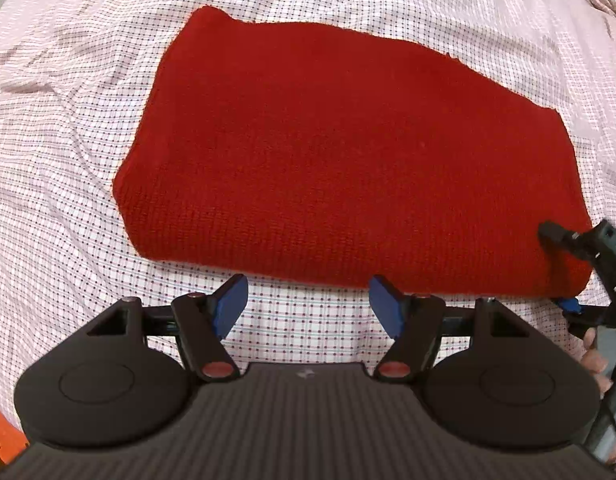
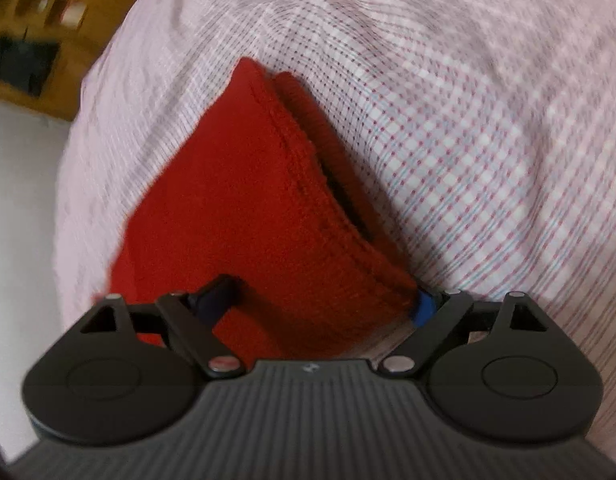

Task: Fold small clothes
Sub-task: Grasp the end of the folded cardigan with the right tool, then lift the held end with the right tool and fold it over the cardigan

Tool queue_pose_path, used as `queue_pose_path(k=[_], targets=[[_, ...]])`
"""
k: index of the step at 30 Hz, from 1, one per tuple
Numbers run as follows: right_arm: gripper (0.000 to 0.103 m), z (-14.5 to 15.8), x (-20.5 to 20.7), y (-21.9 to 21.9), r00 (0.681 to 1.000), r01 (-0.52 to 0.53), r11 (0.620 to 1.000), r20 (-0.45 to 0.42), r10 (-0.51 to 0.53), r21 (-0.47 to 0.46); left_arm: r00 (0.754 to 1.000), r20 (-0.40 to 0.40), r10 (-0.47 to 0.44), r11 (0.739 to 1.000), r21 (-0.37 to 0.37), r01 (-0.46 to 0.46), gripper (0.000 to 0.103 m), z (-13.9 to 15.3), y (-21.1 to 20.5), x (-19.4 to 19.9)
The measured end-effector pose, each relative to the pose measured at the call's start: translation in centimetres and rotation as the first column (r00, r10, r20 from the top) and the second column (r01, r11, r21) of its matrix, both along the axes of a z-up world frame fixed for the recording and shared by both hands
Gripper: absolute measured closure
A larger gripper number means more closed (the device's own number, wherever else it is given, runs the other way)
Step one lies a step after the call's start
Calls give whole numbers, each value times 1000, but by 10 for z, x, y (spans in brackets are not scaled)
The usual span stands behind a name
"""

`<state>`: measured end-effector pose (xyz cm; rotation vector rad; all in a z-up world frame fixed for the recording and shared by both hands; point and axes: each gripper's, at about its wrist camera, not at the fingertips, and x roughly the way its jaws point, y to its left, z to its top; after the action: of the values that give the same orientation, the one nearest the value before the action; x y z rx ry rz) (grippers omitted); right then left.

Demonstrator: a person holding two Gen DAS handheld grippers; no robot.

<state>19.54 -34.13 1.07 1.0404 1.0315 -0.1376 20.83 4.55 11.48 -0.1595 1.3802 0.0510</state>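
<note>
both tools gape beside the folded red knit (image 1: 340, 148) on checked sheet (image 1: 59, 160).

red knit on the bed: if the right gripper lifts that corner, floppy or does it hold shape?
Likely floppy: the red knit is soft, in loose layers gaping at the hem. Probably light. Its coarse weave should grip the checked sheet, so pushing may bunch it.
</note>
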Motion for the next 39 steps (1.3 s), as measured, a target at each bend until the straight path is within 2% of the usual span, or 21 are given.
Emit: queue_pose_path(k=[3,5,9,13,16,17,18,20,21,23,27,39], targets=[[17,-4,-13,0,992,123,982,6,-125,141,999,-2,-36,999,-8,36,29,-3,5,0],[17,-9,-17,8,986,164,970,-6,-166,182,998,-21,-63,998,9,63,29,-6,8,1],[16,-11,-4,24,986,164,984,2,-164,65,992,-11,-126,992,19,126,29,-1,16,1],[16,-14,3,21,969,247,966,-6,-247,78,986,-1,-165,986,41,165,29,3,26,5],[26,-18,7,16,959,282,955,-21,-281,92,986,-1,-167,985,37,167,29,3,34,9],[35,-18,4,15,960,280,956,-21,-279,86,986,-1,-168,985,37,168,29,3,36,10],[47,-16,0,14,963,268,961,-13,-268,72,986,1,-168,985,38,168,29,4,37,10],[63,-7,-6,13,976,215,976,21,-216,30,986,4,-164,986,36,164,29,4,41,10],[67,1,-8,14,983,176,984,42,-176,-2,987,5,-160,987,33,159,29,4,44,9],[69,17,-9,22,993,96,992,78,-90,-78,989,5,-149,989,26,149,29,4,48,7],[70,43,-1,38,993,-12,977,111,37,-213,993,11,-119,993,13,119,29,5,56,1],[71,86,20,72,973,-87,930,169,156,-358,998,49,-47,999,2,46,29,21,88,-6]])
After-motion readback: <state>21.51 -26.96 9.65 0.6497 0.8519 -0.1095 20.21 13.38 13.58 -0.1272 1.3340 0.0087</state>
